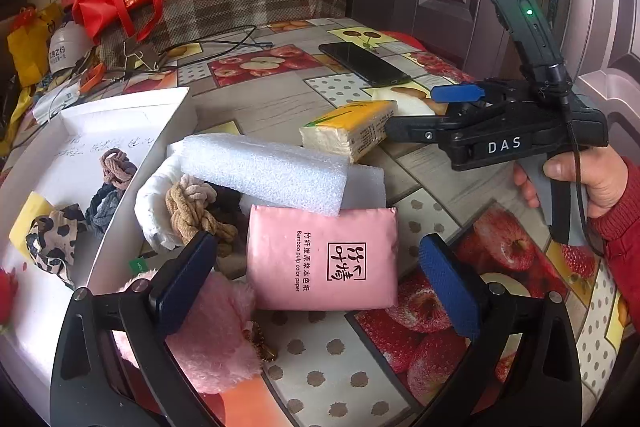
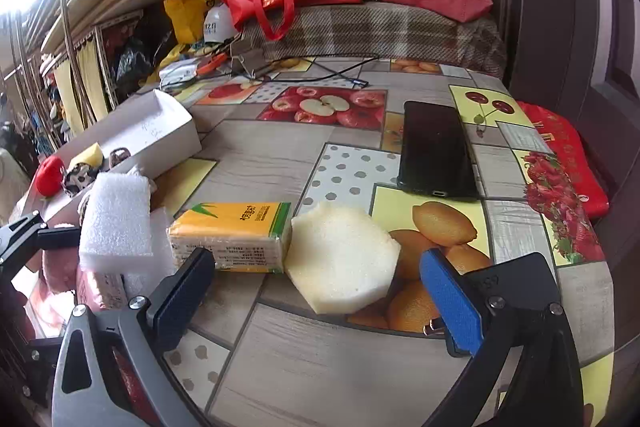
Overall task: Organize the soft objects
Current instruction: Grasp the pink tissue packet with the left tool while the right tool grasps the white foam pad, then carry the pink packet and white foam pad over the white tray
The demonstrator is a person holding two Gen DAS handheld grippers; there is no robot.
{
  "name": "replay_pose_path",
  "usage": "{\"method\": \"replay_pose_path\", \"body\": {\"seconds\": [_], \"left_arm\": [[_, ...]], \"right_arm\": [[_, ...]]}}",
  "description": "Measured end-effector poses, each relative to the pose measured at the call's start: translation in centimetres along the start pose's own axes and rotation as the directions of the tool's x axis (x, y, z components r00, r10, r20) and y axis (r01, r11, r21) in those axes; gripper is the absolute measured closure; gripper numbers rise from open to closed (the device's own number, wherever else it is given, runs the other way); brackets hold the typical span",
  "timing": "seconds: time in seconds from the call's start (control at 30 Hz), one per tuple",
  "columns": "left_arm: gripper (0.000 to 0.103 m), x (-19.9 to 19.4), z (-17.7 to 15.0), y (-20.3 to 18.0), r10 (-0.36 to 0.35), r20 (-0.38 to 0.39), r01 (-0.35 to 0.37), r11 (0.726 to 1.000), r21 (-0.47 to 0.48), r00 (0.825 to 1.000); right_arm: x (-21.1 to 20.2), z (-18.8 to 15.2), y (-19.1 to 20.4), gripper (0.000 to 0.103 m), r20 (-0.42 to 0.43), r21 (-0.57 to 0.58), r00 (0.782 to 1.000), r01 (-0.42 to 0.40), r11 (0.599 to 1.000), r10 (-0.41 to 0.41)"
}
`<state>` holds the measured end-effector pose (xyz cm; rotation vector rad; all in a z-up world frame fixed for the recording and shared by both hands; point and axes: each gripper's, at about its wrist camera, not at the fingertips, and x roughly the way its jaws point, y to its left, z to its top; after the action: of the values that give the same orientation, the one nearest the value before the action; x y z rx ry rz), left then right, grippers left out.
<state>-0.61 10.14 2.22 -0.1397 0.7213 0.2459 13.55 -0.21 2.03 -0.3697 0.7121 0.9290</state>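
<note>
Few softs are boxed, just scrunchies [image 1: 114, 167] in the white box [image 1: 176, 115] at my 9 o'clock; pink tissue pack [image 1: 324, 259], foam [image 1: 264, 175] and sponge [image 2: 344, 259] remain out at 12, with my left gripper [image 1: 316, 287] and right gripper [image 2: 320, 291] wide and empty.

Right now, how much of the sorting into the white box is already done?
Done: hair scrunchies and a leopard-print one lie in the white box. In hand: nothing; both jaws stand open. Left: pink tissue pack, white foam, yellow tissue pack, sponge.
</note>
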Motion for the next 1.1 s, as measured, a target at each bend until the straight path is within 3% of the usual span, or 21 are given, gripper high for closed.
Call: {"method": "replay_pose_path", "body": {"seconds": [0.2, 0.27, 0.33, 0.43, 0.63, 0.73, 0.83, 0.93, 1.0, 1.1], "left_arm": [[0.010, 0.6, 0.1, -0.1, 0.038, -0.027, -0.037, 0.999, 0.009, 0.999], [0.020, 0.9, 0.1, -0.5, 0.049, -0.043, -0.048, 0.998, 0.030, 0.998], [0.029, 1.3, 0.1, -0.7, 0.053, -0.062, -0.050, 0.998, 0.045, 0.997], [0.029, 1.2, 0.1, -0.6, 0.038, -0.052, -0.036, 0.998, 0.043, 0.998], [0.030, -0.3, 0.1, -0.2, 0.030, 0.027, -0.030, 0.999, 0.016, 0.999], [0.030, -2.0, -0.2, -0.5, 0.056, 0.111, -0.059, 0.998, 0.020, 0.992], [0.030, -4.3, -0.8, -0.2, 0.127, 0.233, -0.125, 0.992, -0.025, 0.964], [0.030, -6.2, -1.5, 0.5, 0.183, 0.323, -0.162, 0.983, -0.090, 0.929], [0.030, -6.9, -1.7, 0.9, 0.202, 0.355, -0.171, 0.978, -0.117, 0.913], [0.030, -7.5, -2.1, 1.4, 0.214, 0.379, -0.173, 0.975, -0.140, 0.900]], "right_arm": [[2.6, 0.4, 0.3, 0.003, -0.103, -0.078, 0.993, 0.041, 0.996, -0.049], [3.0, 0.3, 0.2, 0.008, -0.127, -0.073, 0.991, 0.038, 0.997, -0.047], [2.7, 0.3, 0.1, 0.018, -0.116, -0.071, 0.992, 0.038, 0.997, -0.046], [2.2, 0.3, -0.1, 0.041, -0.095, -0.062, 0.994, 0.051, 0.997, -0.057], [0.8, 0.2, 0.3, 0.047, -0.034, -0.069, 0.997, 0.060, 0.996, -0.062], [-0.8, -0.1, 0.6, 0.047, 0.045, -0.060, 0.995, 0.094, 0.994, -0.091], [-4.1, -1.0, 0.6, 0.047, 0.197, 0.022, 0.973, 0.118, 0.993, -0.120], [-7.6, -2.6, 1.2, 0.047, 0.349, 0.121, 0.919, 0.147, 0.982, -0.180], [-8.9, -3.5, 1.7, 0.047, 0.396, 0.164, 0.894, 0.157, 0.974, -0.211], [-9.8, -4.0, 2.6, 0.047, 0.423, 0.188, 0.878, 0.158, 0.969, -0.225]]}}
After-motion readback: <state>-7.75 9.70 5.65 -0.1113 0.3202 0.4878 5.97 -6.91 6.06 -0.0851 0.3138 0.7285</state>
